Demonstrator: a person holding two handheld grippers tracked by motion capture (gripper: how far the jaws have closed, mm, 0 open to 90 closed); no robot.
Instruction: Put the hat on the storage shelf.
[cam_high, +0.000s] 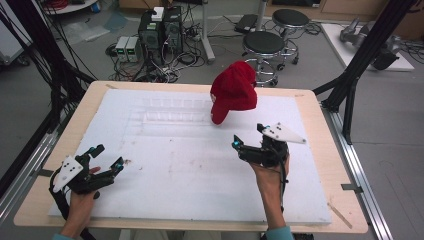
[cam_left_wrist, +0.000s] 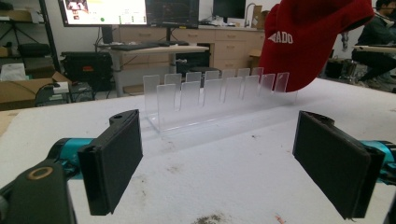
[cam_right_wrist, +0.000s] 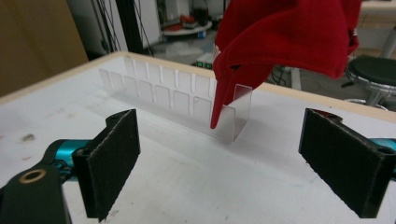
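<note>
A red cap (cam_high: 234, 92) hangs over the right end of a clear plastic rack (cam_high: 170, 116) of upright slots, at the back of the white board (cam_high: 190, 185). The cap's brim points down to the board. My right gripper (cam_high: 248, 135) stands open a short way in front of the cap, with nothing between its pads. In the right gripper view the cap (cam_right_wrist: 285, 37) drapes the near end of the rack (cam_right_wrist: 163, 93). My left gripper (cam_high: 108, 156) rests open at the front left; its view looks along the rack (cam_left_wrist: 210, 93) towards the cap (cam_left_wrist: 313, 42).
The white board lies on a wooden table (cam_high: 330, 165) with a bare rim all round. Black frame posts (cam_high: 360, 65) rise at the far right and far left. Stools (cam_high: 264, 45) and computer cases (cam_high: 160, 30) stand on the floor behind.
</note>
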